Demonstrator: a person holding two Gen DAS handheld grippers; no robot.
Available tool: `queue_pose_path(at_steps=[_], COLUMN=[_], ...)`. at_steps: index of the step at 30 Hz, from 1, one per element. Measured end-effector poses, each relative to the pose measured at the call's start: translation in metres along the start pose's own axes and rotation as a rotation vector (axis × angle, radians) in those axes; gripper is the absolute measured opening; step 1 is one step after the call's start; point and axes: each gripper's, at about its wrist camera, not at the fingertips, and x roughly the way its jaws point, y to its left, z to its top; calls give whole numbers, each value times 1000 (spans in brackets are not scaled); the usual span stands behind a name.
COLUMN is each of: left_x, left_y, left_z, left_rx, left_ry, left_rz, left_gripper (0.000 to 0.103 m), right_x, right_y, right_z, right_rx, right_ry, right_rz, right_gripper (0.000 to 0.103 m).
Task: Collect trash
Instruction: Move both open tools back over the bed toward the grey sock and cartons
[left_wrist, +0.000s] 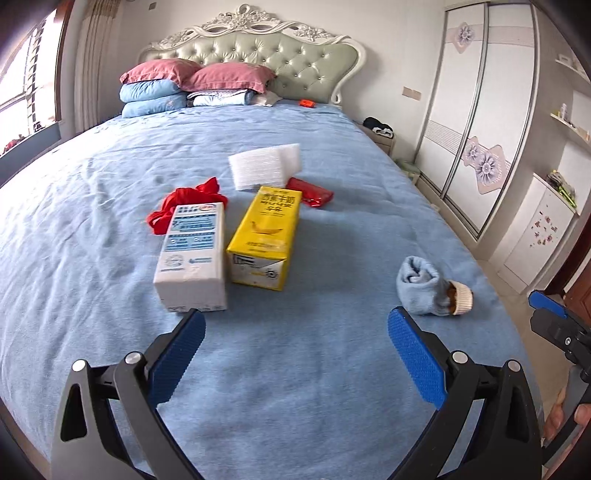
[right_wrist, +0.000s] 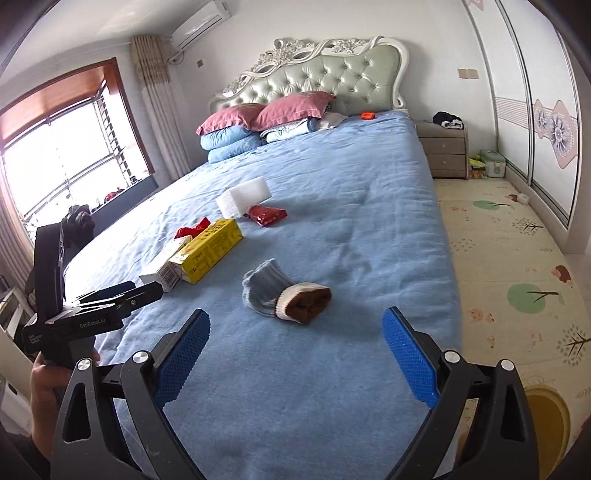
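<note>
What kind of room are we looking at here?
A home bedroom, almost certainly: a large bed with a tufted headboard and stacked pillows, plus a sliding-door wardrobe along one wall.

We see the red cloth (left_wrist: 184, 206) partly hidden behind the white carton (left_wrist: 192, 254) (its print too small to read).

I see a big bed (left_wrist: 332, 369) with a blue cover. On it lie a white carton (left_wrist: 192, 258) and a yellow carton (left_wrist: 264, 236) side by side, a red cloth (left_wrist: 184, 201), a white foam block (left_wrist: 264, 168), a red packet (left_wrist: 310, 192) and a rolled blue sock (left_wrist: 428, 288). Pillows (left_wrist: 184, 86) are stacked at the head end.
</note>
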Motion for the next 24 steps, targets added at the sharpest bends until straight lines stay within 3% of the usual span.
queue_pose_path(at_steps=[8,19,21,24], left_x=[7,24,29,34], left_y=[30,63,67,70], left_z=[-3,9,9,10], left_rx=[-35,-81,-81,-84], left_ry=[12,34,41,45], left_rz=[3,56,58,69], left_gripper=[99,99,99,99], right_x=[39,106,113,126], right_y=[28,30,27,28], right_z=[9,29,30,27], right_rx=[-54,-45,-32,-46], right_ry=[56,183,201,246], right_rz=[10,-76,-86,-117], right_gripper=[91,90,88,75])
